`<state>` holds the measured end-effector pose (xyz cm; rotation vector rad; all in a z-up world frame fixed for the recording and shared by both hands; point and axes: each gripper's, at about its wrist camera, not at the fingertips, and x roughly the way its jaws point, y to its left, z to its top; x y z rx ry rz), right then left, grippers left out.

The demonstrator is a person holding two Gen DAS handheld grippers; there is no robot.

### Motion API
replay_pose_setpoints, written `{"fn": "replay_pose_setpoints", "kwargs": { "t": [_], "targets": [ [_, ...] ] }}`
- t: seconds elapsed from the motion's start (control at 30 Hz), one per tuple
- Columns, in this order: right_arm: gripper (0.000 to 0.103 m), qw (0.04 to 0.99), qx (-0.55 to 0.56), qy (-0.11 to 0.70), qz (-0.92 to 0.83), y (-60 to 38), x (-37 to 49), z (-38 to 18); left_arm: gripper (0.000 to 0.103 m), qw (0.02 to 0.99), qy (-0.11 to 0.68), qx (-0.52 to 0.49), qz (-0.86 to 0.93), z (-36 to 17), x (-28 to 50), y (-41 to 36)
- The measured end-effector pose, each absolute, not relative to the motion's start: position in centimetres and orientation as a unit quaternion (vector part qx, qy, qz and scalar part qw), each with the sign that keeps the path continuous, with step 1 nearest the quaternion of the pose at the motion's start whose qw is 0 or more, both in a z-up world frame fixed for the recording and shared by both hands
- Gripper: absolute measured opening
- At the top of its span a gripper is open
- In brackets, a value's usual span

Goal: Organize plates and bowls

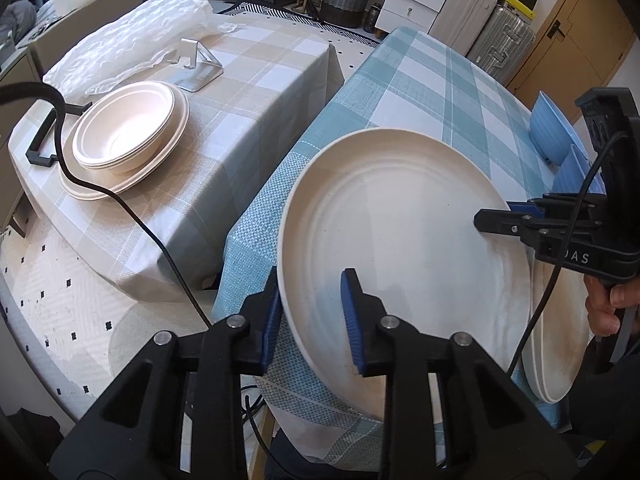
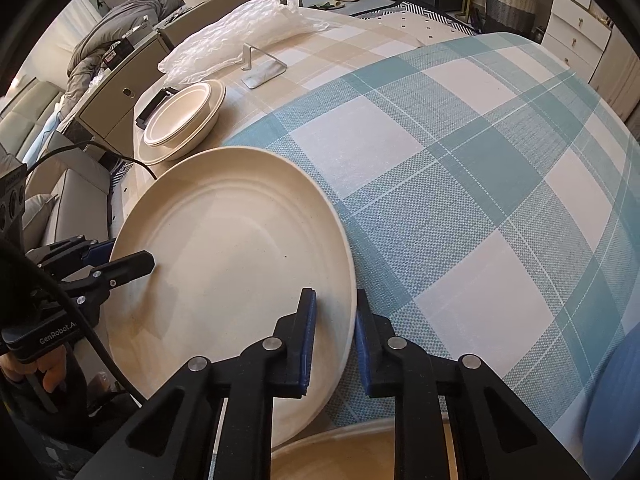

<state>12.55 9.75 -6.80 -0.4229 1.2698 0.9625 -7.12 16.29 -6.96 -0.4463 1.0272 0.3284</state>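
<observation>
A large cream plate (image 1: 400, 248) (image 2: 236, 248) is held tilted above the blue-checked table (image 1: 432, 88) (image 2: 460, 160). My left gripper (image 1: 310, 320) straddles its near-left rim, one finger under and one over. My right gripper (image 2: 334, 340) straddles the opposite rim, and it also shows in the left wrist view (image 1: 492, 218). Both sets of fingers sit close on the rim. More cream plates (image 1: 560, 344) lie stacked below at the right. Cream bowls (image 1: 124, 128) (image 2: 180, 120) sit stacked on a cream plate on the beige-checked table (image 1: 248, 80).
Blue bowls (image 1: 550, 128) stand at the blue table's far right edge. A metal stand (image 1: 196, 68) and crumpled plastic wrap (image 1: 132, 40) lie on the beige table. A black cable (image 1: 132, 216) crosses the gap between tables. Suitcases and drawers stand behind.
</observation>
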Motion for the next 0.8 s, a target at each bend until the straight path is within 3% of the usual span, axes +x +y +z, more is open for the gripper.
{"fn": "replay_pose_setpoints", "kwargs": {
  "t": [0.17,0.8],
  "targets": [
    [0.017,0.682,-0.181,0.566,0.426,9.6,12.6,-6.6,0.019,0.833,0.487,-0.207,0.161,-6.9,-7.2,16.4],
    [0.017,0.695,-0.158,0.554,0.431,9.0,12.3,-4.4,0.019,0.847,0.467,-0.194,0.164,-5.0,-7.8,16.8]
  ]
}}
